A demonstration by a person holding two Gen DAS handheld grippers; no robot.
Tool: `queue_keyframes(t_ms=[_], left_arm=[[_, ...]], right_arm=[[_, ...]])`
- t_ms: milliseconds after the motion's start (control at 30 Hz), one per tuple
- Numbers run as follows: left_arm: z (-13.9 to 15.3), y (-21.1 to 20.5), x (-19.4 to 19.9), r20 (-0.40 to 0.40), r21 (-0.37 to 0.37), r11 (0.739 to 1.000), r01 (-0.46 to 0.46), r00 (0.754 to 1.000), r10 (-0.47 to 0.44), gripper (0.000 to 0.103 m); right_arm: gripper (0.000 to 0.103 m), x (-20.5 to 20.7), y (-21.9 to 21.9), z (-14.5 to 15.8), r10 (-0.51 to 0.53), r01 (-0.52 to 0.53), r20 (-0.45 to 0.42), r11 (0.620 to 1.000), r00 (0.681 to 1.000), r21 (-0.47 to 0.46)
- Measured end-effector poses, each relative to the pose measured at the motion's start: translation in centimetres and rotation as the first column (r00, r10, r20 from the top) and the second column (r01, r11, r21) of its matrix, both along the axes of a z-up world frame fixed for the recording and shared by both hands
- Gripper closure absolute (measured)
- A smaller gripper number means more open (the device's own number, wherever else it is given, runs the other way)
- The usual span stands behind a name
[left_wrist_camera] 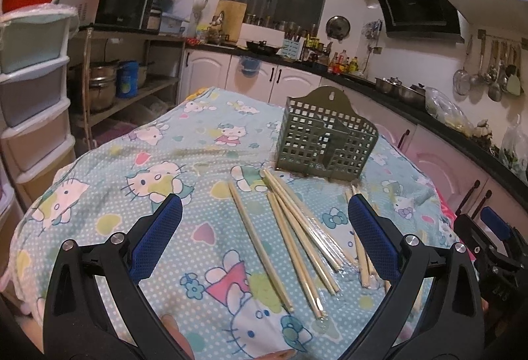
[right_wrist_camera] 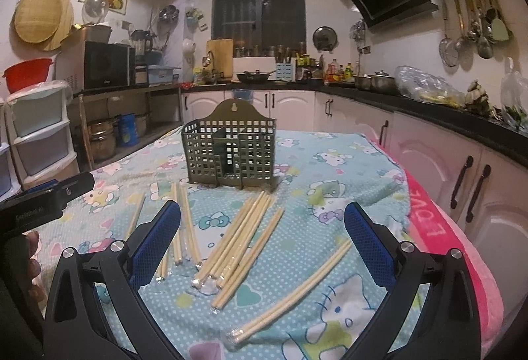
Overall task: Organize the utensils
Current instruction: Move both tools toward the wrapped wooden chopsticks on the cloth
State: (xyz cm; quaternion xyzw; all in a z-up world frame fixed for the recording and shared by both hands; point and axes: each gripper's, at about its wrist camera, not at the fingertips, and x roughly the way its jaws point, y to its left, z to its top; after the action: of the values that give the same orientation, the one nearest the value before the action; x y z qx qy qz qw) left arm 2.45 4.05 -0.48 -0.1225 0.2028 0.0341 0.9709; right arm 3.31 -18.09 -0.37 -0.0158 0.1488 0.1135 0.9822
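Several pale wooden chopsticks point(left_wrist_camera: 297, 238) lie scattered on a table under a cartoon-cat cloth point(left_wrist_camera: 158, 181), some in clear wrap. Behind them stands an olive-green perforated utensil holder point(left_wrist_camera: 325, 137), upright and apparently with no utensils in it. My left gripper point(left_wrist_camera: 264, 211) hovers open over the chopsticks, nothing between its blue pads. In the right wrist view the same holder point(right_wrist_camera: 229, 150) stands ahead, with chopstick bundles point(right_wrist_camera: 241, 244) fanned in front. My right gripper point(right_wrist_camera: 262, 218) is open above them, holding nothing. The left gripper's body point(right_wrist_camera: 49, 198) shows at the left edge.
A pink towel point(right_wrist_camera: 452, 228) hangs over the table's right edge. Plastic drawers point(left_wrist_camera: 33, 89) stand at the left. Kitchen counters with pots and bottles point(right_wrist_camera: 333, 71) run along the back and right. Black cabinet handles point(right_wrist_camera: 475, 191) are close on the right.
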Motion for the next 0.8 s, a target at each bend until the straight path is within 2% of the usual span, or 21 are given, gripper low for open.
queue_keyframes(t_ms=[367,600,800], left_arm=[[1.0,2.6,2.7,-0.043,-0.05,0.999,0.004,0.999,-0.006,0.011],[1.4,3.4,5.6,-0.112,-0.075,0.997,0.017,0.993,-0.025,0.011],[1.5,3.0,8.6,-0.163,-0.076,0.995,0.068,0.983,-0.08,0.011]], right_arm=[[0.006,3.3,1.2,1.3,0.054,-0.055,-0.034,0.998,0.998,-0.033],[0.006,5.4,1.6,1.7,0.07,-0.073,-0.075,0.997,0.995,-0.041],[0.006,7.6,1.3,2.0,0.06,-0.065,-0.122,0.997,0.991,-0.039]])
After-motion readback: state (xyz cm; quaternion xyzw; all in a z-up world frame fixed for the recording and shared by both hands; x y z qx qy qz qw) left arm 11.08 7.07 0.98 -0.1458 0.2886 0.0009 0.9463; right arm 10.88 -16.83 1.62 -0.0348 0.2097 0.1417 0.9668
